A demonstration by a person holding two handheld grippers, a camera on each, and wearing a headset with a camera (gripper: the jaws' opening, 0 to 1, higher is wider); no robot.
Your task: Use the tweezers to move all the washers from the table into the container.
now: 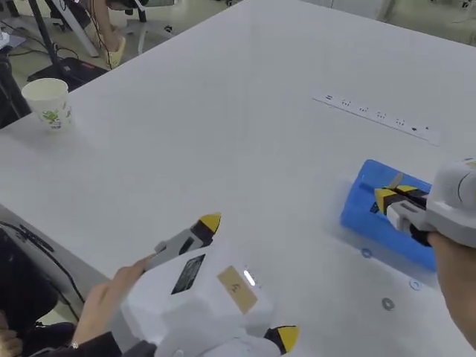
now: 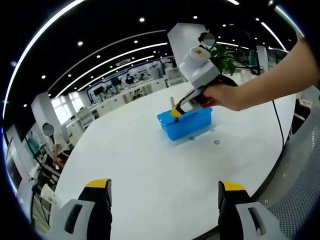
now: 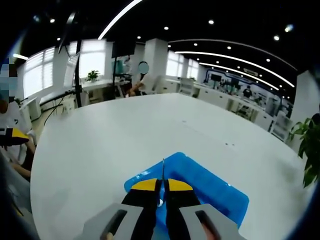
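The head view looks forward and down from above the white table (image 1: 223,149), with the blue container (image 1: 359,212) near, toward its right side. The left gripper view sits low over the table, facing the container (image 2: 185,125) from well apart. The right gripper view hangs just above the container (image 3: 210,187), looking along the tweezers (image 3: 163,170) across the table. All three share the container.

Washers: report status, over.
Left gripper open, empty. Right gripper shut on tweezers, over blue container. Three washers on table beside it. Nothing in the way.
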